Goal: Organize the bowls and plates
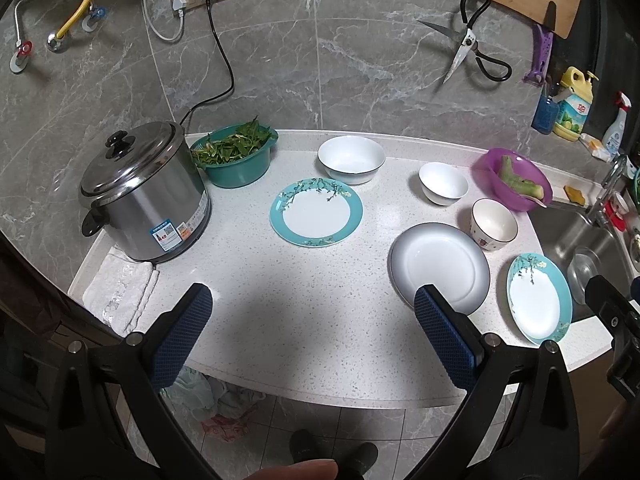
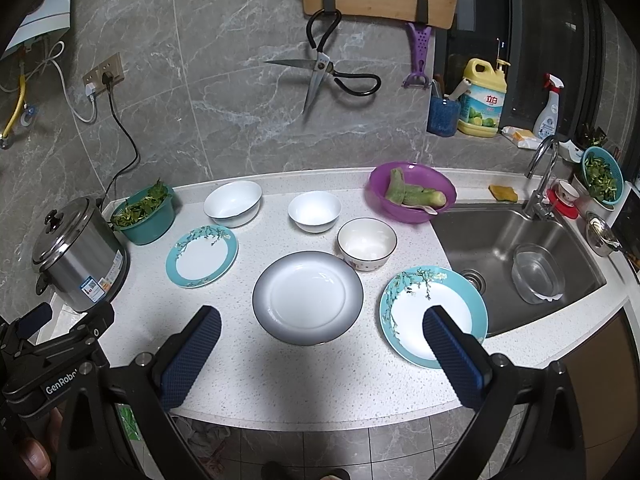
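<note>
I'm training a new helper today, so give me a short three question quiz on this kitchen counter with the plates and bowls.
1. True or false: both grippers are open and holding nothing.
2. How many teal-rimmed plates lie on the counter?
3. Which plate lies nearest the sink: A grey-rimmed, B teal-rimmed?

Key
1. True: left gripper and right gripper are both open, holding nothing.
2. Two: left teal plate, right teal plate.
3. B; the grey-rimmed plate sits farther left.

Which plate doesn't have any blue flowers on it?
The gray-rimmed plate in the middle, plain white inside with a dark edge. The two teal plates on either side both have flower branches painted on their rims.
</note>
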